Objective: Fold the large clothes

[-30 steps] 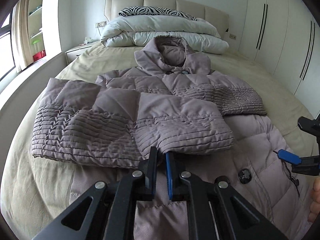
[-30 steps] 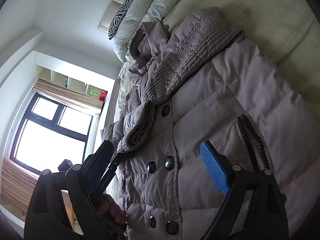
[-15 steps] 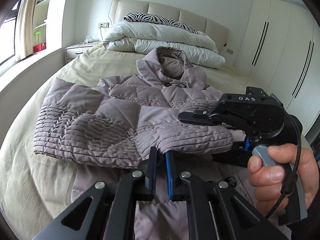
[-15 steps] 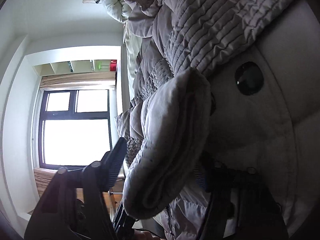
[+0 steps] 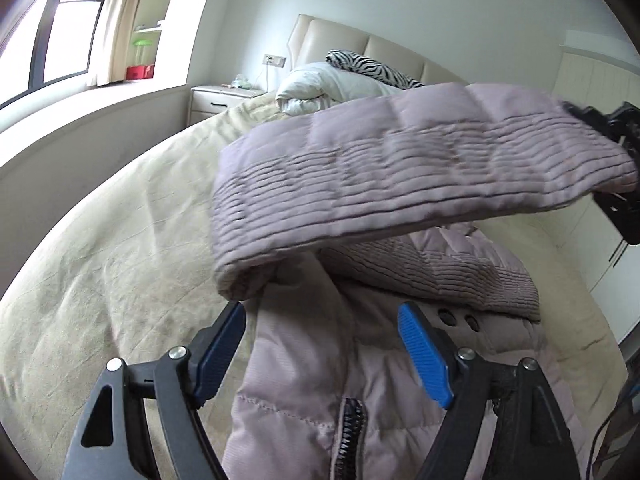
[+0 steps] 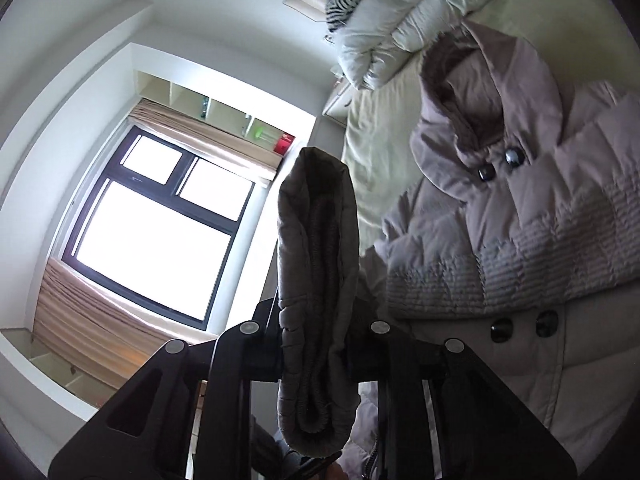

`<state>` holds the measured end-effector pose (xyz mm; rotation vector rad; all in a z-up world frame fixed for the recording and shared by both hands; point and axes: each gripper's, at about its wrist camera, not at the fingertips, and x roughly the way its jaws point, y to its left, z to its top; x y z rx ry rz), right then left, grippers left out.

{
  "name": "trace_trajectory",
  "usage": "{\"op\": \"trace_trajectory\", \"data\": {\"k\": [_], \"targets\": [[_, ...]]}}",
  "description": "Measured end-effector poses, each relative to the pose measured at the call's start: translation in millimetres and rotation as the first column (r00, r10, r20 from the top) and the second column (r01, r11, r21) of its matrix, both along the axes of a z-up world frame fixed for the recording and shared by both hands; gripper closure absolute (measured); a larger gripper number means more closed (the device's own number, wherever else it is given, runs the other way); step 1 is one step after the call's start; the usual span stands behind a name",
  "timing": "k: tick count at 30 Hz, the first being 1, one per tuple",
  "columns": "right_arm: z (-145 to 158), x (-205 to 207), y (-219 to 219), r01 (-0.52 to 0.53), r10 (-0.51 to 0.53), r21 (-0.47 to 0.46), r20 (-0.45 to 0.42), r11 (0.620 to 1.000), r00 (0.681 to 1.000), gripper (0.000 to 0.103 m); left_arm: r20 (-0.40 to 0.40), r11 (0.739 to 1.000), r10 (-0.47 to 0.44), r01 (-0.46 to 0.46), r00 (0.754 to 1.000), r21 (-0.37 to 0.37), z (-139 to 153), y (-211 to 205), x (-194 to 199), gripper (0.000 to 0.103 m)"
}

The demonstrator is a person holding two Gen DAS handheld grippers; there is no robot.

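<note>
A: Coat first; where does it lie?

B: Mauve quilted coat (image 5: 304,396) spread on the bed (image 5: 120,264), front up, hood (image 6: 492,92) toward the headboard (image 5: 332,40); dark buttons (image 6: 500,164) at the collar, another pair lower down the front; zip visible at the near hem in the left wrist view.

A: And the sleeves?

B: One sleeve (image 5: 400,172) raised off the coat, hanging across the left wrist view from its cuff at the right edge; blurred; the other sleeve (image 6: 540,256) lies folded across the chest, ribbed cuff flat on the body.

A: Who has the lifted one?

B: Right gripper (image 6: 316,356); its jaws are closing, pads pressed on the cuff (image 6: 316,280), which stands up between them and bulges above and below; the gripper's black frame also shows at the right edge of the left wrist view.

A: Left gripper?

B: Left gripper (image 5: 320,344) low over the near hem; jaws opening, blue pads (image 5: 424,356) well apart; coat fabric lies below and between them, pads not pressing on it.

A: Surroundings?

B: Beige sheet; white duvet (image 5: 332,84) folded at the head, zebra pillow (image 5: 368,64) on top; nightstand (image 5: 224,96) beside the bed; window (image 6: 160,240) with curtains; shelves above; white wardrobe (image 5: 592,80) at right.
</note>
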<state>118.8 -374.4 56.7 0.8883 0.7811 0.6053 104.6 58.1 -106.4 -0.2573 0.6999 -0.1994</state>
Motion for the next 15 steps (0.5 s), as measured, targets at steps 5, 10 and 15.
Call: {"op": "trace_trajectory", "data": {"k": [5,10,15], "targets": [[58.0,3.8,-5.0,-0.007,0.006,0.010,0.085,1.000,0.996,0.084,-0.047,0.997,0.076,-0.076,0.996,-0.001,-7.8,11.0,39.7,0.023],[83.3,-13.4,-10.8,-0.003,0.006,-0.023,0.134,1.000,0.991,0.084,-0.069,0.994,0.097,-0.094,0.993,0.054,-15.2,2.4,80.4,0.048],[45.1,-16.9,-55.8,0.081,-0.082,0.012,0.084,0.997,0.993,0.084,-0.088,0.990,0.105,-0.095,0.991,0.104,-24.8,-1.9,92.4,0.060]]}}
